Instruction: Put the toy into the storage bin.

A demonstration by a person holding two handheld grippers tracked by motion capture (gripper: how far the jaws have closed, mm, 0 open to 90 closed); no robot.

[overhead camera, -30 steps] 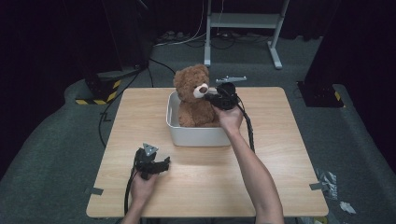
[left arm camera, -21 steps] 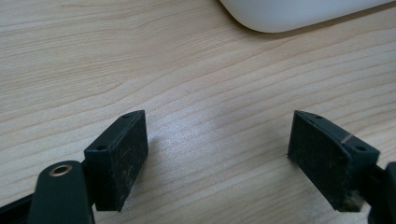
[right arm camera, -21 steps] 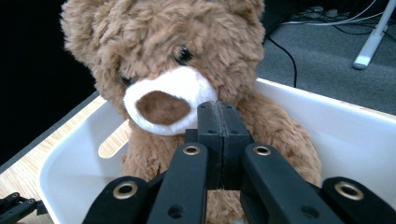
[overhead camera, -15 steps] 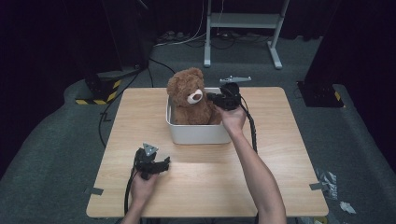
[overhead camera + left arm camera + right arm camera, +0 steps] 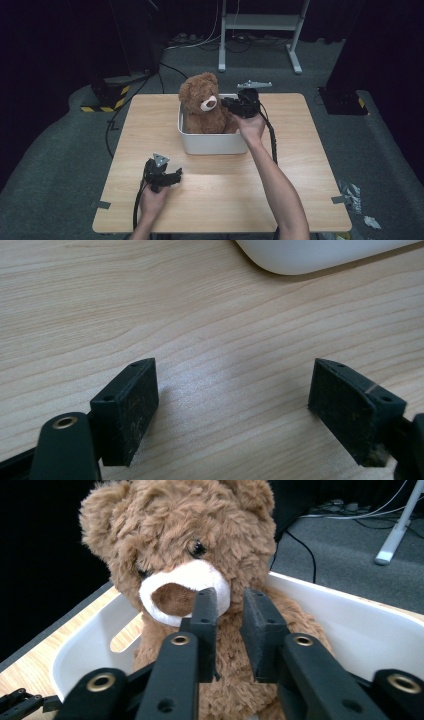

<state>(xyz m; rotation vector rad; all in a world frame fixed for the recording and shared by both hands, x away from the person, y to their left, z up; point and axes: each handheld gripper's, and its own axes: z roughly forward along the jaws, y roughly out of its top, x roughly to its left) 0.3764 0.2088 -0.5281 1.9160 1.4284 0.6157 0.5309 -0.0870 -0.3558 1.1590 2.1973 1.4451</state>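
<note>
A brown teddy bear [image 5: 202, 105] sits upright in a white bin [image 5: 212, 142] at the back middle of the wooden table [image 5: 300, 150], its white muzzle turned toward my right gripper [image 5: 227, 104]. In the right gripper view the bear [image 5: 175, 540] is close in front of the right gripper [image 5: 231, 625], inside the bin [image 5: 360, 625]. Its jaws have just been opening and stand a little apart, level with the muzzle, with no fur pinched between the pads. My left gripper [image 5: 175, 176] rests near the front left, and in its own view the left gripper [image 5: 232, 405] stands wide open over bare wood.
A rounded corner of the bin [image 5: 310, 255] lies just beyond the left gripper. Behind the table stand a white metal frame [image 5: 260, 30] and floor cables [image 5: 135, 95]. A yellow-and-black block [image 5: 102, 97] is on the floor at left, tape scraps [image 5: 352, 192] at right.
The bear has turned its face toward the right gripper and settled in the bin. The right gripper's jaws have parted off it. The left hand has not moved.
</note>
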